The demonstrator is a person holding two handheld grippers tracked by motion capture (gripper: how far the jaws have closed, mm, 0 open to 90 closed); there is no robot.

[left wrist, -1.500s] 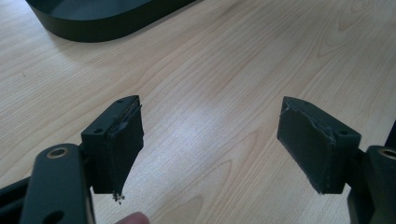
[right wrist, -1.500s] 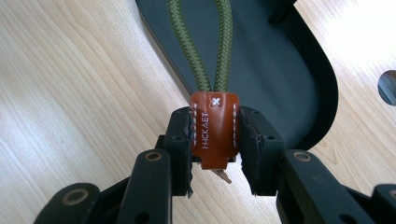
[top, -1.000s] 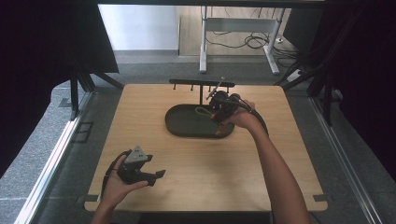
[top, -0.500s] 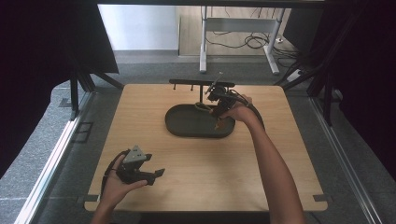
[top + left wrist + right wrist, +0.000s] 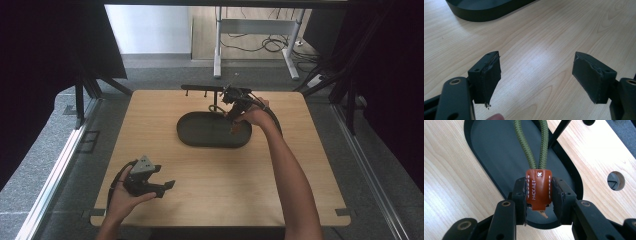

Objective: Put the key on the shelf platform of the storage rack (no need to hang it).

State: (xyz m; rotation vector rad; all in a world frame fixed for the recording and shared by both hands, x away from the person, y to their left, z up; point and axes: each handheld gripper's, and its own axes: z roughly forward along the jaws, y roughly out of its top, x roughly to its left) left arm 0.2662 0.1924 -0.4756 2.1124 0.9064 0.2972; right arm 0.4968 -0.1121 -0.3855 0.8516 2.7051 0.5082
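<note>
My right gripper (image 5: 539, 192) is shut on a brown leather tab (image 5: 538, 188) with white stitching. An olive cord loop (image 5: 534, 145) runs up from the tab. They hang over the far right part of a dark oval tray (image 5: 494, 150). In the high view the right gripper (image 5: 231, 99) is by the right end of a black bar with hooks (image 5: 202, 88), behind the tray (image 5: 200, 132). My left gripper (image 5: 167, 186) is held near the table's front left, and its jaws stand wide apart with nothing between them (image 5: 536, 75) above bare wood.
A thin black rod (image 5: 559, 132) rises from the tray's far side next to the cord. A round hole (image 5: 616, 180) is in the wooden tabletop right of the tray. The tray's near edge (image 5: 481, 12) lies well ahead of the left gripper.
My right gripper has carried the tab and cord away from over the tray, back and slightly left toward the hook bar. The left gripper has stayed put.
</note>
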